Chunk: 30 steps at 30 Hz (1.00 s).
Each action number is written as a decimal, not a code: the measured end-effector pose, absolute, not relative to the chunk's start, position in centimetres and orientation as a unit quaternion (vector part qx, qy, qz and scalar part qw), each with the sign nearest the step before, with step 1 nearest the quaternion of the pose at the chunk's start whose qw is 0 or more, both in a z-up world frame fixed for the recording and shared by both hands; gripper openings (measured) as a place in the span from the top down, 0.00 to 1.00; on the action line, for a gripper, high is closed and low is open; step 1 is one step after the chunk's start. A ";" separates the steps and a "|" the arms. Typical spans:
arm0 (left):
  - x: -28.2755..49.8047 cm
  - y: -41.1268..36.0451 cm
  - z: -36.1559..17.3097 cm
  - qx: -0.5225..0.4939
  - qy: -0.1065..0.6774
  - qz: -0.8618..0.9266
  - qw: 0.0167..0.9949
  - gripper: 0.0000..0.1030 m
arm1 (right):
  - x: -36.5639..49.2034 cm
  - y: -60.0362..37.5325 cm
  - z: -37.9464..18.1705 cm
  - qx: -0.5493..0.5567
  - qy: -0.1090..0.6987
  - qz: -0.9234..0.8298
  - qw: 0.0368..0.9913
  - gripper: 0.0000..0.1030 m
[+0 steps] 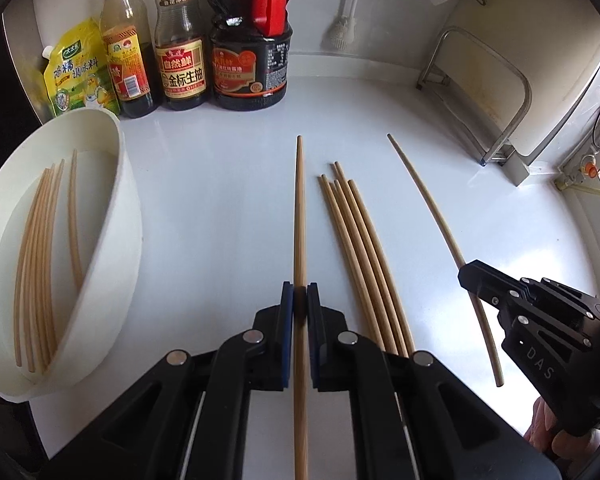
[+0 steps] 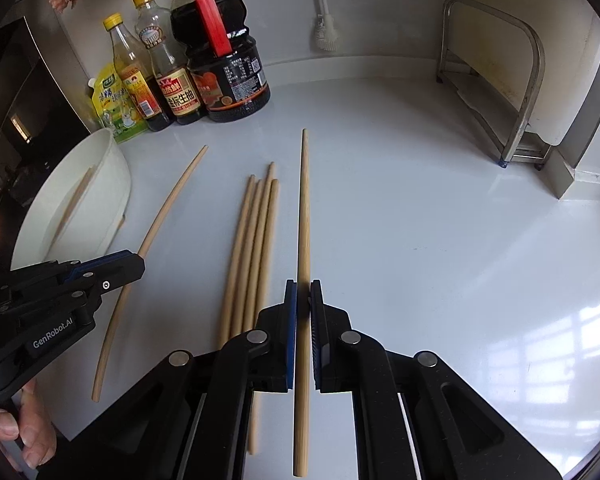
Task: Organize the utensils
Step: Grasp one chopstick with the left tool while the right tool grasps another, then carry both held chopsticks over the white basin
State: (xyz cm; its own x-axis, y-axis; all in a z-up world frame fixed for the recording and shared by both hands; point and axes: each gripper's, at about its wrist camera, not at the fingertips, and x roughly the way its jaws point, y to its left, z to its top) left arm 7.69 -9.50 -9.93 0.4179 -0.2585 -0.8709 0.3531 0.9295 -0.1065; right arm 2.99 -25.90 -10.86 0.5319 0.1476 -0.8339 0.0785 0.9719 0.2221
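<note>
Now one chopstick point(image 1: 299, 216) gripped by left gripper point(image 1: 300, 300), another chopstick point(image 2: 303, 216) by right gripper point(image 2: 303, 300); fingers closed on both. Loose chopsticks point(image 1: 360, 256) left on table point(image 1: 220, 208). Held sticks to be kept level, carried to white bowl point(image 1: 116, 216), released low. Readable: "GenRobot.AI", "DAS", bottle label "金标生抽" point(image 1: 182, 76).

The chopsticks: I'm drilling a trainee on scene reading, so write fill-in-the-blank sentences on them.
1. Each gripper is shut on ____ chopstick.
2. The loose bundle of chopsticks lies on the ____.
3. Sorted chopsticks lie inside the white ____.
4. The bottles stand ____ the white bowl.

Missing: one; counter; bowl; behind
</note>
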 end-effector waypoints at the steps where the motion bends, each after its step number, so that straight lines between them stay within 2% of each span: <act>1: 7.8 -9.0 -9.4 0.047 0.506 -0.183 0.841 0.93 | 3.1 -25.5 -10.4 0.122 0.483 0.022 0.867 0.94; 19: 11.2 2.6 -0.3 0.037 0.450 -0.186 0.873 0.93 | 7.7 -13.4 -3.0 0.133 0.438 0.081 0.885 0.94; 30: 12.7 10.9 -0.5 0.029 0.450 -0.138 0.882 0.93 | 11.5 -4.9 -2.5 0.098 0.452 0.137 0.876 0.94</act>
